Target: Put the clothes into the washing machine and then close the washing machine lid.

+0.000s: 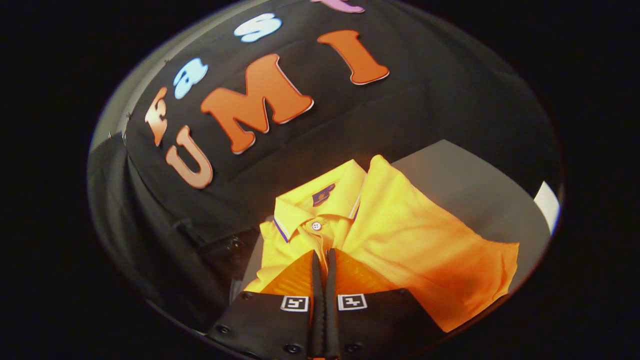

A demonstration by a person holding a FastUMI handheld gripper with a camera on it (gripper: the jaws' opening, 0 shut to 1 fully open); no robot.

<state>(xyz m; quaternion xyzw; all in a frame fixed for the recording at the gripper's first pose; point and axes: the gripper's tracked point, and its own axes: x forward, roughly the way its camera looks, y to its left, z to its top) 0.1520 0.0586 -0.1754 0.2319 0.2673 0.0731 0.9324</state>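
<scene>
We see the gripper [323, 254] fingers clenched together, tips over the yellow polo shirt [400, 240], collar at 12 o'clock, bare grey table [465, 185] at 2 o'clock

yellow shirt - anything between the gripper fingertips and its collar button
Gripper view: nothing but the yellow shirt's own fabric. The gripper is closed, tips just short of the button.

My one view rides on the claw [323, 255] and looks forward along its two fingers, which meet with no gap at the near edge of the picture. It sits close above a yellow polo shirt [400, 240] lying just ahead of and under the fingertips, tilted down onto the grey worktop [465, 185]. Beyond the claw it faces the booth's black cloth wall [425, 100].
</scene>
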